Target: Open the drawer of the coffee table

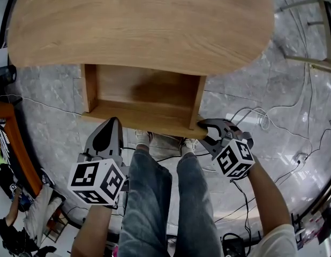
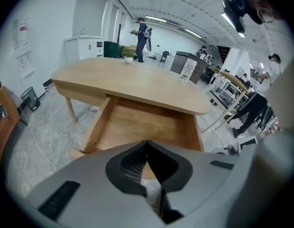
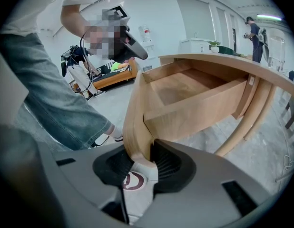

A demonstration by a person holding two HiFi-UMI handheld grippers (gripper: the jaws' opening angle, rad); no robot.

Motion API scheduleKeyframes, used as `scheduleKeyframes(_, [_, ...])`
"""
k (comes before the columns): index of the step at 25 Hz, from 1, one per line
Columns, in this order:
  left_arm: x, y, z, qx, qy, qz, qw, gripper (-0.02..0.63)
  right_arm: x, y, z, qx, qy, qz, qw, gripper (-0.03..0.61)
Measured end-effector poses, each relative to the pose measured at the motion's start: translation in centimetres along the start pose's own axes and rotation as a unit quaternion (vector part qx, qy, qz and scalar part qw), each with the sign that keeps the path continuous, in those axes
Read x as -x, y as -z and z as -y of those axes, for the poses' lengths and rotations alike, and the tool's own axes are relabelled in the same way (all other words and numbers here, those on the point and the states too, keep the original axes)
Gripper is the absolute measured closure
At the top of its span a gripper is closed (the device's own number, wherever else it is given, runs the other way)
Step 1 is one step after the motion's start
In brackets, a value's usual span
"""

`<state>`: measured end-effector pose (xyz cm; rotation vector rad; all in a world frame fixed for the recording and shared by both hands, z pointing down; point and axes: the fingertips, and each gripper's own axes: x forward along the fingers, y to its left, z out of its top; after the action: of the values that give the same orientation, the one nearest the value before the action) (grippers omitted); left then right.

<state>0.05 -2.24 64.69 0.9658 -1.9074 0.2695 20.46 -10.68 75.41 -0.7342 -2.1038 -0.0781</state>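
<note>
The oval wooden coffee table [image 1: 138,25] fills the top of the head view. Its drawer [image 1: 144,98] stands pulled out toward me and is empty inside. My right gripper [image 1: 204,126] is shut on the right end of the drawer front [image 1: 149,123]. In the right gripper view the front panel's edge [image 3: 135,122] sits between the ribbed pads [image 3: 167,163]. My left gripper [image 1: 109,125] hangs just before the drawer front's left part, jaws together and holding nothing. The left gripper view looks over its closed tips [image 2: 147,144] into the open drawer [image 2: 142,122].
The person's legs in jeans [image 1: 155,197] stand close before the drawer. Cables [image 1: 262,116] trail over the marble floor at the right. An orange bench [image 1: 15,143] is at the left, chair legs [image 1: 310,63] at the far right. A glass [image 2: 187,70] stands on the tabletop.
</note>
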Motion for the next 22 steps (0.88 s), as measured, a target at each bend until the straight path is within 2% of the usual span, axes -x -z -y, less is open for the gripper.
scheduleKeyframes(15, [-1.1, 0.1, 0.8, -0.002, 0.005, -0.007, 1.0, 0.623, -0.4, 0.5, -0.1, -0.004, -0.008, 0.004, 1.0, 0.453])
scheduleKeyframes(22, [-0.8, -0.9, 0.9, -0.001, 0.004, -0.004, 1.0, 0.623, -0.5, 0.5, 0.0, -0.007, -0.022, -0.015, 1.0, 0.436])
